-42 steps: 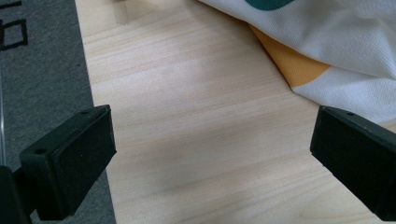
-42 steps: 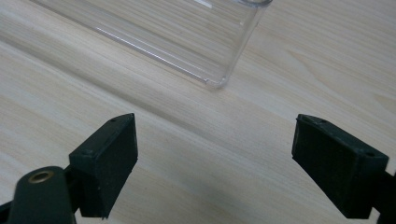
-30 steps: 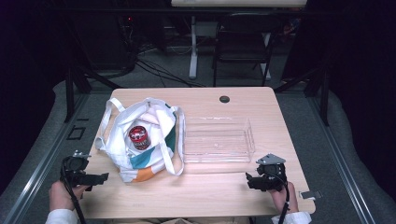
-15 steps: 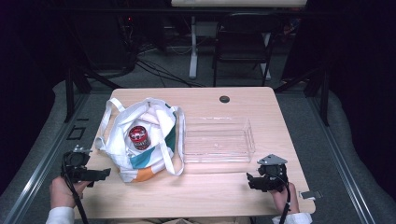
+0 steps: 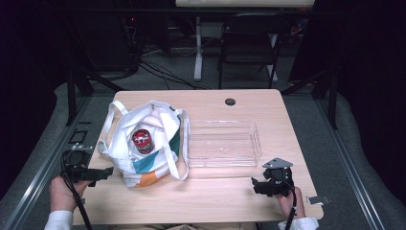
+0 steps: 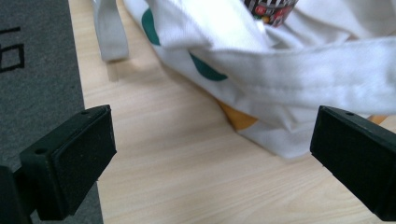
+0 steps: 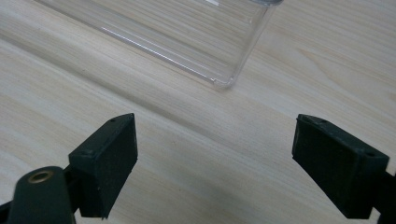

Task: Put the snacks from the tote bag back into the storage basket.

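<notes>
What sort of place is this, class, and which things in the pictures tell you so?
Probably a lab or studio set up for recording: a lone wooden table with dark surroundings, loose cables on the floor behind, and a folding chair.

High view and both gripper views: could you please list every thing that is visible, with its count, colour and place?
Bag: one, white with green and orange patches, left half of table.
Can: one, red and black, inside the bag.
Tray: one, clear plastic, empty, right of the bag.
Table: one, light wood.
Chair: one, dark, behind the table.
Left gripper: one, black, open, beside the bag's near corner.
Right gripper: one, black, open, near the tray's corner.
</notes>
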A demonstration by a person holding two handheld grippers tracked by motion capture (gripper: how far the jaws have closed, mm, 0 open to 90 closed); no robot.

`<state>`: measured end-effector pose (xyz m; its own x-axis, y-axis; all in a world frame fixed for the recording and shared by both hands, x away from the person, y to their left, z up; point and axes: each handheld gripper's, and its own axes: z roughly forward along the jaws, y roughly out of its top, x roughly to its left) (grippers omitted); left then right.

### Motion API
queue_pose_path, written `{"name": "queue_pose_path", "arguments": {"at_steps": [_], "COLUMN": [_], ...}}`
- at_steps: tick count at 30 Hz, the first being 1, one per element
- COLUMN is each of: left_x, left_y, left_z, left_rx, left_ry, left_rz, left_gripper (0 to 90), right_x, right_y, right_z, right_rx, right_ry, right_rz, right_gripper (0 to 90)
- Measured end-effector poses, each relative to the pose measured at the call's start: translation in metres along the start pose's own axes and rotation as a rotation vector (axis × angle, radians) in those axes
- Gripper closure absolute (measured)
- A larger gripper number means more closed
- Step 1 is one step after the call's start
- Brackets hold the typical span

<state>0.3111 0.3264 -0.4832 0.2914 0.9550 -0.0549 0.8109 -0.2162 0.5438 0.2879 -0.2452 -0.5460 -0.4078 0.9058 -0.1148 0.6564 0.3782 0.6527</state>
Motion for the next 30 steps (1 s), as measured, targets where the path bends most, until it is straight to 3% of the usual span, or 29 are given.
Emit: {"name": "queue_pose_path", "arguments": {"at_steps": [6,18,30], "left_x": [-0.004,-0.022,-0.040], "left_y": [0.011,0.048,0.075], "left_z": [-0.008,-0.011,0.011], "left_rx": [-0.028,-0.065,-0.059], "left_ry": [0.000,-0.020,-0.063], "left_rz": [-0.002,0.045,0.062], "left_gripper": [0.4,0.4,0.4], "right_x": [0.001,0.002,0.000], "right_y": [0.000,0.000,0.000], "right_z": [-0.002,-0.001,0.001], "right_rx": [0.004,0.011,0.012], "right_ry": [-0.006,-0.008,0.001], "right_rz": [-0.015,-0.023,-0.019], "right_gripper": [13.7,13.8,13.8]}}
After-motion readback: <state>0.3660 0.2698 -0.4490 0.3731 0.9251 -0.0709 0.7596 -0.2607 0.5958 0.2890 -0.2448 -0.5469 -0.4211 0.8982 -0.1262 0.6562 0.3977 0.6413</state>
